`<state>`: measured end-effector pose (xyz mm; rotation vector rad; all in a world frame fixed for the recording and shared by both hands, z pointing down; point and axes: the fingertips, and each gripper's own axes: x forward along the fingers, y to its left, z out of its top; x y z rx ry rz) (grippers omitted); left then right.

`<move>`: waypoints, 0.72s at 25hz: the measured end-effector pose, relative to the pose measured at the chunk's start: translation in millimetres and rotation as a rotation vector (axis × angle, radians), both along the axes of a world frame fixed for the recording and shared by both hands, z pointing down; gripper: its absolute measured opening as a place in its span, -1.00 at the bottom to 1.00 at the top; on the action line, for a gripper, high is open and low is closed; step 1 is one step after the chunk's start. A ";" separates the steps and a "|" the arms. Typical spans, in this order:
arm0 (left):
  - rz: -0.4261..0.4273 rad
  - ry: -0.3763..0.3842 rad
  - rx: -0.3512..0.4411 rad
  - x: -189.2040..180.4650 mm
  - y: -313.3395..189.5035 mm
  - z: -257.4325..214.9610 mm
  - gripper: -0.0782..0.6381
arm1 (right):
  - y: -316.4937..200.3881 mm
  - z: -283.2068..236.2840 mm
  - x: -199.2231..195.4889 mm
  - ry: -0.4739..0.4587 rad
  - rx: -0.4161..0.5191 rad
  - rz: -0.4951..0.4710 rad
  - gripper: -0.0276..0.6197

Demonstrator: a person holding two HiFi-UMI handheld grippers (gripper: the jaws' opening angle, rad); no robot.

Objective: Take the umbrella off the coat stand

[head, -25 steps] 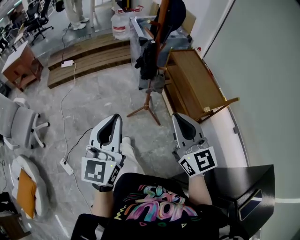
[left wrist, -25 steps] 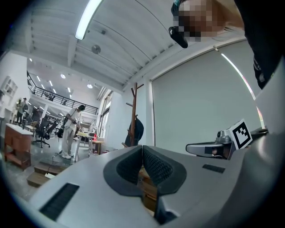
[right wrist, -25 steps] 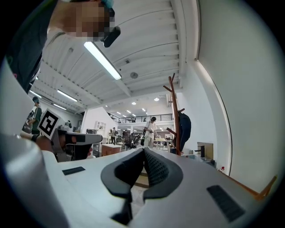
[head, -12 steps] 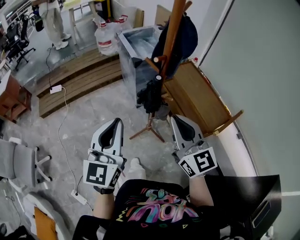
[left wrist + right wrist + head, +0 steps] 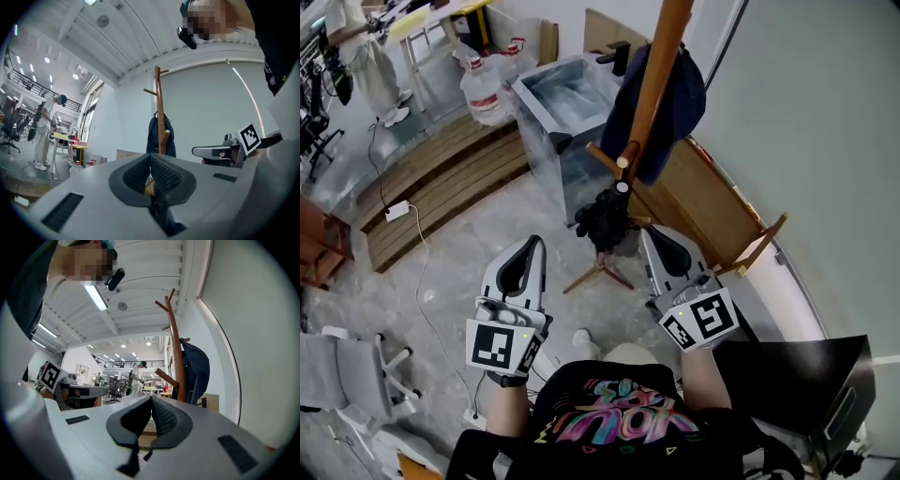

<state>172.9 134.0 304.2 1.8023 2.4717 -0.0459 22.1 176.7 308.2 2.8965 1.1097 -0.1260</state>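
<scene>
You held the grey left gripper and the grey right gripper out before you, jaws together, holding nothing. Just beyond and between their tips, a black folded umbrella hung from the brown wooden coat stand, below a dark navy coat.

Bright, even indoor light. Strip lamp glares overhead. Gripper views bend at edges, corners black. Little blur.

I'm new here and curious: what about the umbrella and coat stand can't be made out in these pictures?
Feet of the coat stand: head view, partly behind the umbrella and right gripper.
How the umbrella hangs: head view, too dark and small.
The umbrella in both gripper views: hidden below the left gripper and right gripper bodies.
</scene>
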 end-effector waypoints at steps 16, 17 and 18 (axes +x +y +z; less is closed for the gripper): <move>-0.014 -0.033 0.042 -19.2 35.3 19.4 -0.70 | 32.7 6.5 -23.1 -0.009 0.012 -0.017 -0.86; -0.009 -0.041 0.039 -19.1 35.7 20.3 -0.70 | 33.5 7.1 -23.6 -0.006 0.012 -0.016 -0.87; -0.007 -0.043 0.039 -19.0 36.2 20.6 -0.70 | 34.0 7.4 -24.2 0.001 0.013 -0.016 -0.86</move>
